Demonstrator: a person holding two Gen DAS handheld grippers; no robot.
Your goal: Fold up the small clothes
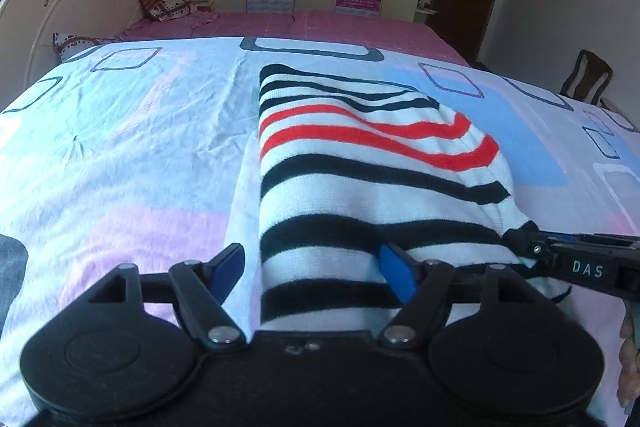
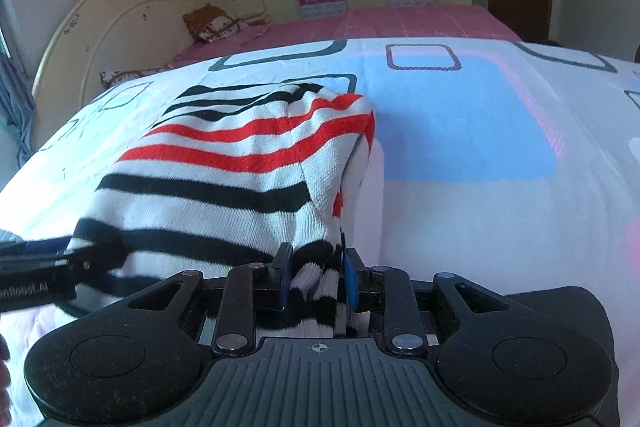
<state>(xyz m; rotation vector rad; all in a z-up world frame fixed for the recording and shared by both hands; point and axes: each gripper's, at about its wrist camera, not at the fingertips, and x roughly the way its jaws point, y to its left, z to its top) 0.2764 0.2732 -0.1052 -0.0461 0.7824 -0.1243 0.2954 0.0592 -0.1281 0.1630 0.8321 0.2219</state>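
Note:
A white knit garment (image 1: 360, 167) with black and red stripes lies folded on the patterned bedsheet (image 1: 120, 147). My left gripper (image 1: 312, 271) stands open over its near left edge. One blue pad is off the cloth on the sheet and the other rests above the stripes, neither pressing. In the right wrist view the garment (image 2: 224, 183) bunches up at its near right corner. That corner fills the gap between the blue pads of my right gripper (image 2: 317, 277), which is shut on it. The right gripper (image 1: 520, 239) also shows at the left view's right edge.
The sheet (image 2: 480, 187) covers a wide bed with a pink blanket (image 1: 320, 23) behind it. A curved headboard (image 1: 72, 7) and pillows (image 1: 164, 3) stand at the far left, wardrobes with posters at the back. A chair (image 1: 588, 75) sits at far right.

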